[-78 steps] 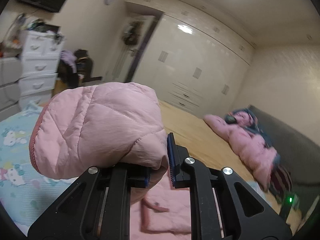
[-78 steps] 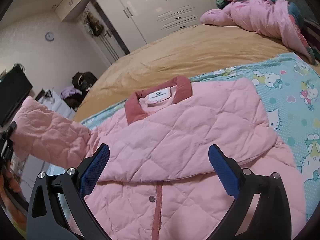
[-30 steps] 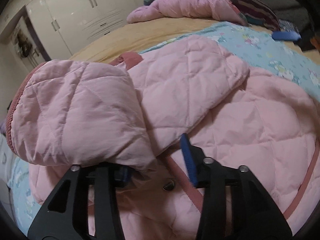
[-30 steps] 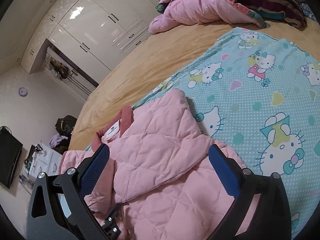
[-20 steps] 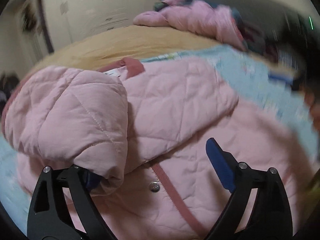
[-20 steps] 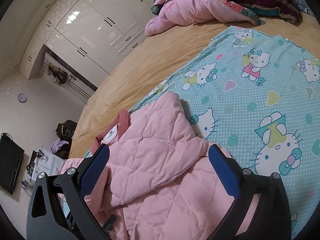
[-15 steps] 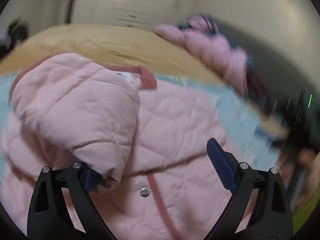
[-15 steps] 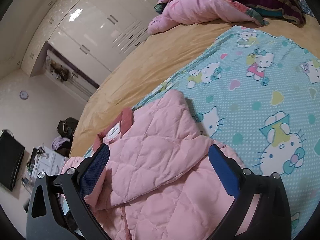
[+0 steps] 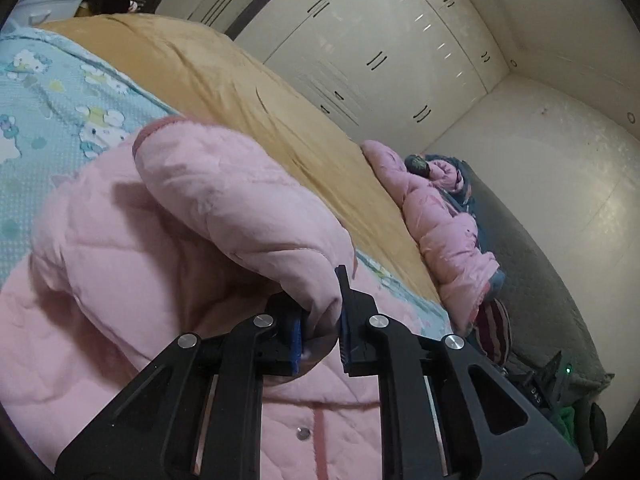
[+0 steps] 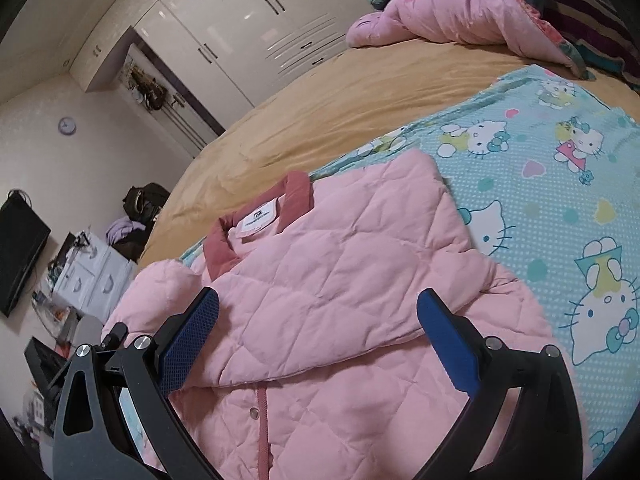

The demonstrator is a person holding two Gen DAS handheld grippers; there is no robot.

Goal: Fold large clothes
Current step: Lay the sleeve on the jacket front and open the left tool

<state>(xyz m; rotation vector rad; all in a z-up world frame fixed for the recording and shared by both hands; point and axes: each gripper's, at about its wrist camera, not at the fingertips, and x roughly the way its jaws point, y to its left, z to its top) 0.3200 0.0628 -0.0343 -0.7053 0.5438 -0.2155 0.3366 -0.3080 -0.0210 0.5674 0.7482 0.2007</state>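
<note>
Left hand-held gripper (image 9: 320, 320) is pinched tight on a sleeve (image 9: 240, 200) fold; right hand-held gripper (image 10: 316, 344) gapes wide, empty, over the jacket (image 10: 320, 280) lying on the bed (image 10: 320, 92). Puffy quilting looks light, soft, springy, likely best gripped at cuff or hem. Open mat (image 10: 560, 200) toward 2 o'clock, clutter (image 10: 460, 4) at 12
</note>
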